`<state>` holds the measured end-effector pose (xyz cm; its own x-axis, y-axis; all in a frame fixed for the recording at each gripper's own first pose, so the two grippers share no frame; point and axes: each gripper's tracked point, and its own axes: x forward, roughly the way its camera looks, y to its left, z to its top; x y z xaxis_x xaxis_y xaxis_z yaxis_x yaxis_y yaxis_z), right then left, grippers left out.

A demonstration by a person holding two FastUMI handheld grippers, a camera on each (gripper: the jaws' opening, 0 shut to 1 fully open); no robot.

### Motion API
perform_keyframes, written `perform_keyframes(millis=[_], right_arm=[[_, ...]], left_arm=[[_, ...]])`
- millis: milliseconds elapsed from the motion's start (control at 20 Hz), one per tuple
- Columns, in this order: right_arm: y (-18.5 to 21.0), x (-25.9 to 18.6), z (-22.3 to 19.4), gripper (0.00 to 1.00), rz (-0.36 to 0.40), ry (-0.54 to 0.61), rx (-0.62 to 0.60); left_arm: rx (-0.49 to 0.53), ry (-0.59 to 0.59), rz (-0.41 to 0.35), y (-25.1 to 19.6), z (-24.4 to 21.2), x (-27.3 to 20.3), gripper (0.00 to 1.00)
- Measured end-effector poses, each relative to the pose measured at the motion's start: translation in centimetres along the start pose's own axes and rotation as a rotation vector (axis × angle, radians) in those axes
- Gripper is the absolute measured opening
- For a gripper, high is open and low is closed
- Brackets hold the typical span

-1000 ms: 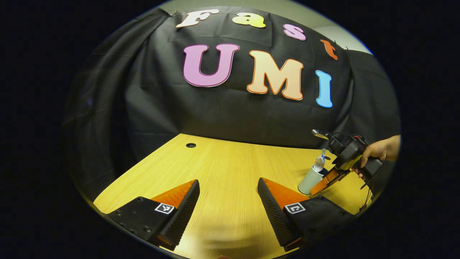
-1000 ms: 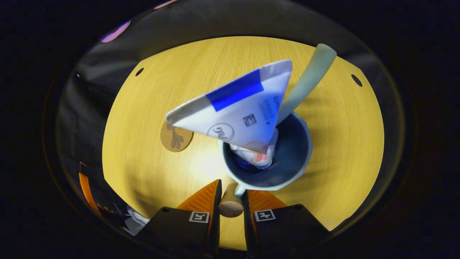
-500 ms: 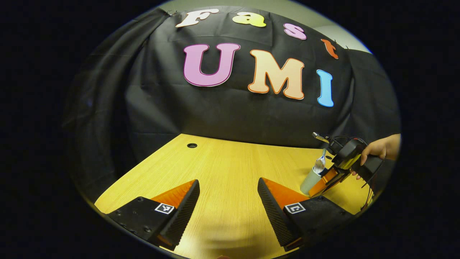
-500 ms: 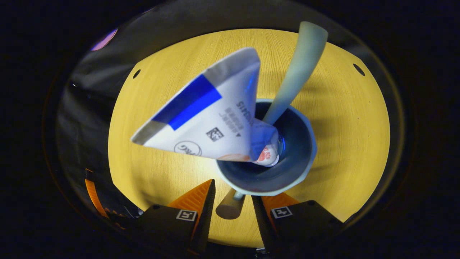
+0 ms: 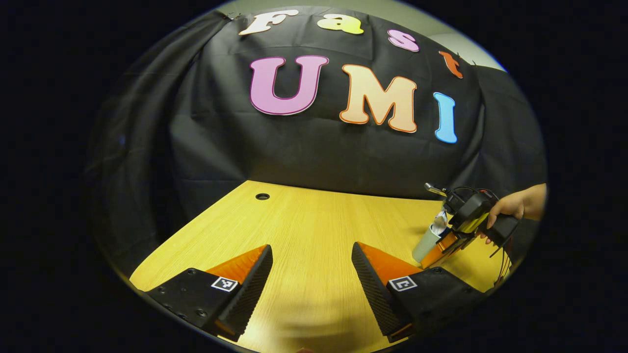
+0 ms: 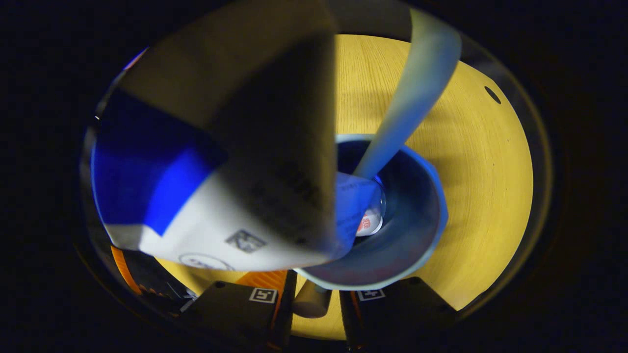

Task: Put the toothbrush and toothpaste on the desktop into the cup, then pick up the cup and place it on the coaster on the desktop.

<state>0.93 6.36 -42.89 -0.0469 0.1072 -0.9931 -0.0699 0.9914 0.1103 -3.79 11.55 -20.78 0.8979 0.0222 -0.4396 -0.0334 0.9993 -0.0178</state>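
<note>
Right gripper [image 6: 314, 306] pinches the wooden handle [image 6: 310, 300] of the pale blue ceramic cup [image 6: 392, 235], toothbrush [image 6: 407, 103] and white toothpaste tube [image 6: 221, 166] inside. Left gripper [image 5: 311, 272] gapes empty above the yellow wooden desktop [image 5: 304, 220]. Next: carrying the cup level to the coaster.

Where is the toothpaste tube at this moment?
In the right gripper view, the toothpaste tube stands inside the cup, leaning left beside the toothbrush.

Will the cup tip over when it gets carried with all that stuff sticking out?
Maybe a little. The toothpaste and toothbrush lean far over the cup rim, so it is probably top-heavy. The right gripper pinches just its handle, so it might swing.
</note>
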Motion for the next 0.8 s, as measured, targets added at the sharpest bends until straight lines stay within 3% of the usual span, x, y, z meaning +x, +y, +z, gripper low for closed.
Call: perform_keyframes(millis=[200,300,350,450,500,600,800], right_arm=[[-1.0,0.1,-0.1,0.27,-0.071,-0.031,-0.113],[-1.1,0.2,0.0,0.31,-0.078,-0.051,-0.135],[-0.9,0.1,-0.1,0.26,-0.073,-0.051,-0.140],[-0.3,-0.3,-0.2,0.30,-0.058,-0.056,-0.146],[0.2,-0.2,-0.2,0.27,-0.054,-0.061,-0.151],[1.1,-0.2,-0.3,0.30,-0.039,-0.066,-0.159],[3.3,-0.3,0.0,0.27,-0.016,-0.077,-0.170]], left_arm=[[0.003,0.003,-0.002,0.0,-0.1,0.2,0.95],[0.010,0.000,-0.007,-0.2,-0.1,0.3,0.95],[0.014,0.001,-0.008,-0.2,-0.2,0.3,0.95],[0.017,0.002,-0.009,-0.2,-0.1,0.2,0.95],[0.019,0.004,-0.009,-0.1,-0.1,0.2,0.95],[0.020,0.003,-0.005,0.1,-0.2,0.1,0.95],[0.014,0.008,0.008,0.8,-0.4,0.0,0.95]])
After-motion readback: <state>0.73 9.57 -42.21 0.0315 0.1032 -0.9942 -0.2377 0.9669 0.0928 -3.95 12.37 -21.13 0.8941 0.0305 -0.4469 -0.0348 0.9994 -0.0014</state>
